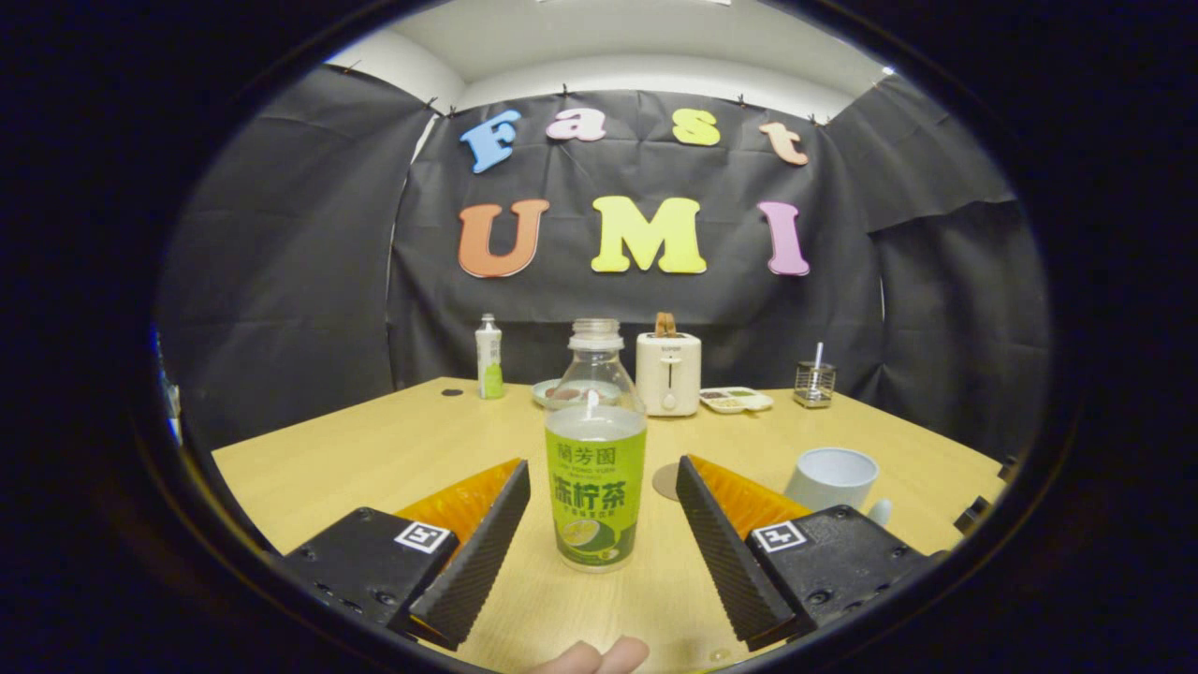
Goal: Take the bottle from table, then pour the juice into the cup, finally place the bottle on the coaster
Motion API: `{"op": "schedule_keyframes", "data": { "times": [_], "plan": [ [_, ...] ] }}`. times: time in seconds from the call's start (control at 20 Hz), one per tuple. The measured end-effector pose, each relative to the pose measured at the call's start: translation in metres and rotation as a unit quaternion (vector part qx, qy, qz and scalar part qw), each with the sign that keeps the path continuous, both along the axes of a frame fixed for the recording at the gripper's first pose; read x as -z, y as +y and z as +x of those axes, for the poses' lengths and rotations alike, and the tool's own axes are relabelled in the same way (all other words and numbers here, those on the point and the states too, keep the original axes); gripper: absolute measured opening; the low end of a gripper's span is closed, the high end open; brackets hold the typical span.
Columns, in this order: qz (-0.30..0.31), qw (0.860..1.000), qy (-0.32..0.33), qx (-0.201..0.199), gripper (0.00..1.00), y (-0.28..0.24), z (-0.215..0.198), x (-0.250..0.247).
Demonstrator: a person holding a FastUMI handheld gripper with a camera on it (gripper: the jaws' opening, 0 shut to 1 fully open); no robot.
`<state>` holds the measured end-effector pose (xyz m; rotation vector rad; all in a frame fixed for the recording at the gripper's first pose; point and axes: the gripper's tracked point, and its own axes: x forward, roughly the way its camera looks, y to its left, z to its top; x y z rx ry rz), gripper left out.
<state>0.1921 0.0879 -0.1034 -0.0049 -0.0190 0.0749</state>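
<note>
Upright, bottle (595, 459) stands between spread tongs (599, 477).

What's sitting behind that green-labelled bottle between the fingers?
Behind the bottle, which stands between the open gripper fingers, a plate and white toaster stand farther back. The bottle covers part of the plate, hiding what it holds.

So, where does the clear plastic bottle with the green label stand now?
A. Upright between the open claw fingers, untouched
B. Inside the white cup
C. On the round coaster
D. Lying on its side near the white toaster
A: the clear plastic bottle with the green label stands upright on the wooden table between the spread fingers of the claw, a gap on each side.
</note>
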Motion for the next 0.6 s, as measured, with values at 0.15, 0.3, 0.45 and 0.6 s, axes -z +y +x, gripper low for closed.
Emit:
{"op": "schedule_keyframes", "data": {
  "times": [0.15, 0.3, 0.45, 0.6],
  "plan": [
    [-0.003, 1.000, -0.002, 0.025, 1.00, 0.003, 0.014, -0.003],
    [0.010, 0.999, -0.009, 0.045, 1.00, 0.005, 0.026, -0.009],
    [0.030, 0.998, -0.017, 0.058, 1.00, 0.001, 0.039, -0.013],
    [0.029, 0.998, -0.010, 0.050, 1.00, 0.005, 0.049, -0.010]
  ]
}}
